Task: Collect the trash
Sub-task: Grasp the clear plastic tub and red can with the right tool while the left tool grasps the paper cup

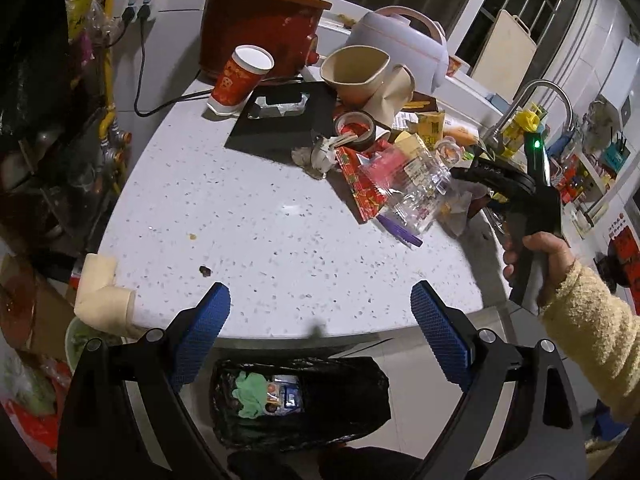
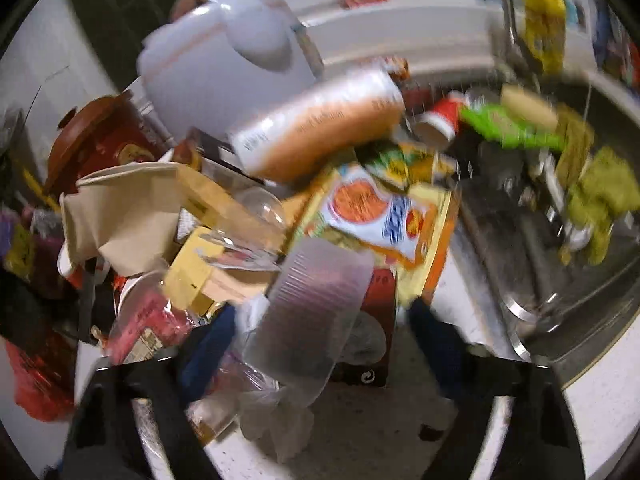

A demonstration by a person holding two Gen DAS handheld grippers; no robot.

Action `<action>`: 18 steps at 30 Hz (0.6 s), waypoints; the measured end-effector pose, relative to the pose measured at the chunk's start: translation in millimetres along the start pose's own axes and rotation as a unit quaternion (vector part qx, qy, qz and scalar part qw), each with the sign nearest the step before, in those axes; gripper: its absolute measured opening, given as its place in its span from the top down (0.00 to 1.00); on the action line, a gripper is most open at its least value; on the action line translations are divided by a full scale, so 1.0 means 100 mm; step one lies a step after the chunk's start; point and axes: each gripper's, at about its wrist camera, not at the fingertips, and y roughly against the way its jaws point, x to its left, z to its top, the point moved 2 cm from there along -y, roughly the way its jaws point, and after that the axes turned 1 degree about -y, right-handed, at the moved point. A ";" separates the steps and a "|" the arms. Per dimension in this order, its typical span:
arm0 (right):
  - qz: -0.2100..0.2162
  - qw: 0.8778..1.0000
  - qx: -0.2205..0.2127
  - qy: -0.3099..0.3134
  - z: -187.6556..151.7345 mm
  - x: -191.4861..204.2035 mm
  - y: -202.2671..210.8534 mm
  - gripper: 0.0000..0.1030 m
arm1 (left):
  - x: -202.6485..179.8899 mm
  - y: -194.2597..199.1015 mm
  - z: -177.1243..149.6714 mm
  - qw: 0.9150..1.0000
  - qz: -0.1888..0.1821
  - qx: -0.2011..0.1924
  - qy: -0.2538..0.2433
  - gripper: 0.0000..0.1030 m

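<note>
right gripper (image 2: 320, 340) jaws part-open around a clear ribbed plastic cup (image 2: 316, 312) in the trash pile (image 1: 400, 176) far right on the counter (image 1: 248, 224), grip unclear in blur, could slip or drag neighbours off; left gripper (image 1: 320, 320) open, empty over the bin (image 1: 300, 400)

Indoor artificial light falls evenly on the white desk (image 1: 280, 220), and the windows beyond are dark. The left wrist view is sharp, with fisheye bending and black corners. The right wrist view is smeared by motion blur throughout.
</note>
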 end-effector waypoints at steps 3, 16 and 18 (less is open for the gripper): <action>0.020 1.000 0.002 -0.021 -0.01 -0.13 0.09 0.38 | -0.02 0.00 0.01 1.000 -0.002 0.000 -0.004 0.13; 0.105 0.987 -0.045 -0.110 0.05 -0.48 0.97 0.43 | 0.02 -0.30 0.45 1.000 -0.012 -0.003 -0.009 0.13; 0.115 0.985 -0.051 -0.115 0.07 -0.49 1.08 0.43 | 0.12 -0.41 0.63 1.000 -0.006 -0.003 -0.005 0.13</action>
